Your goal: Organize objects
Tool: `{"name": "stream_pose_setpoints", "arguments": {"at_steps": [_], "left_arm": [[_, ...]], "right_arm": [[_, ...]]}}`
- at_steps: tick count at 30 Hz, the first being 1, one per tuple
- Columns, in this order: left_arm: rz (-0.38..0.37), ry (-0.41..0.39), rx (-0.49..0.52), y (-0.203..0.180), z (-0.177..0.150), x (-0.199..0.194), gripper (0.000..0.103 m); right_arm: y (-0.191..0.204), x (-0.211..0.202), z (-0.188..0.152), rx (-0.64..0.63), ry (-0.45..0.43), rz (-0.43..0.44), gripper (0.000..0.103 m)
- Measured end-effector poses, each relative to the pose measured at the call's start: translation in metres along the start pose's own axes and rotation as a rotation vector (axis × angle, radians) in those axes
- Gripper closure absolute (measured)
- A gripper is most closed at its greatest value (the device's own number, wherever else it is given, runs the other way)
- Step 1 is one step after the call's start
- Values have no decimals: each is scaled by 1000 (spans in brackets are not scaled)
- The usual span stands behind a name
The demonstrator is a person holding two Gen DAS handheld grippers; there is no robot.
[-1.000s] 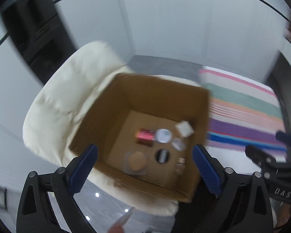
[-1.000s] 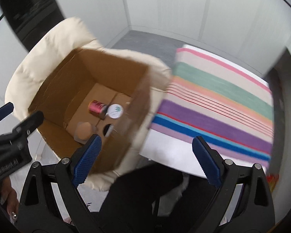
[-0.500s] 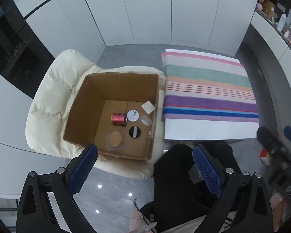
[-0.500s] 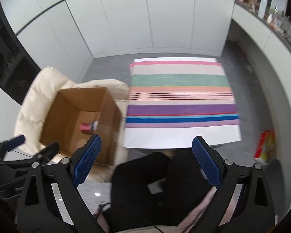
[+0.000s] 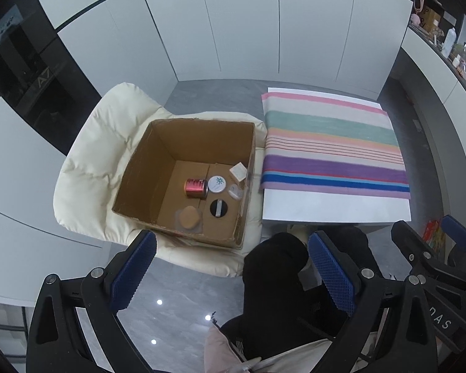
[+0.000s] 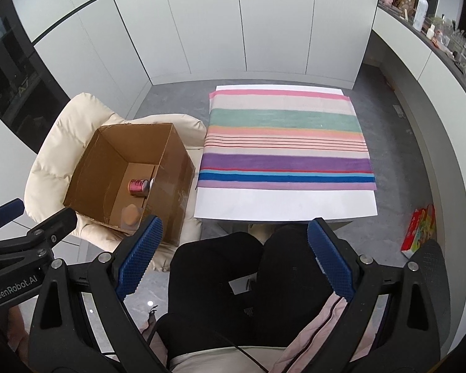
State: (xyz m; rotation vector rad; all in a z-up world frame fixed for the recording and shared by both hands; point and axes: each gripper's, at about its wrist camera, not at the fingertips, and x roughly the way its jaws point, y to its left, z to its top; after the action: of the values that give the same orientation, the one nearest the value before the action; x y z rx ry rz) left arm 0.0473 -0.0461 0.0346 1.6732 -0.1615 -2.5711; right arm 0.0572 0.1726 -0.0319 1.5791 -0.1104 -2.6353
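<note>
An open cardboard box (image 5: 158, 168) stands on a cream padded chair (image 5: 93, 161). Inside lie a red can (image 5: 196, 187), a white round lid (image 5: 217, 184), a small white square pack (image 5: 238, 171), a clear small case (image 5: 235, 191), a black round lid (image 5: 218, 208) and a tan round puff (image 5: 189, 217). My left gripper (image 5: 231, 275) is open and empty, high above and in front of the box. My right gripper (image 6: 234, 259) is open and empty above the person's lap. In the right wrist view the box (image 6: 171, 186) shows only the can (image 6: 138, 185) and puff (image 6: 131, 213).
A table with a striped cloth (image 6: 287, 143) stands right of the chair. The person's black-clad legs (image 6: 248, 279) sit below the table edge. A coloured packet (image 6: 418, 228) lies on the grey floor at right. White cabinets line the back; a counter with bottles (image 6: 419, 9) runs along the right.
Both grippers have pulled up and back from the box, so the view widened to the whole chair, table and room. Both stay open and empty. The box contents have not moved.
</note>
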Motion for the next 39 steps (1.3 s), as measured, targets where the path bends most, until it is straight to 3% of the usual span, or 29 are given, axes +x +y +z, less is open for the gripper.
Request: {"name": "stream_pose_setpoints", "arguments": {"at_steps": [39], "left_arm": [[-8,-6,12,-1,-8,-6,4]], "right_arm": [[-1,-5,-9,-9,12,-25,7]]}}
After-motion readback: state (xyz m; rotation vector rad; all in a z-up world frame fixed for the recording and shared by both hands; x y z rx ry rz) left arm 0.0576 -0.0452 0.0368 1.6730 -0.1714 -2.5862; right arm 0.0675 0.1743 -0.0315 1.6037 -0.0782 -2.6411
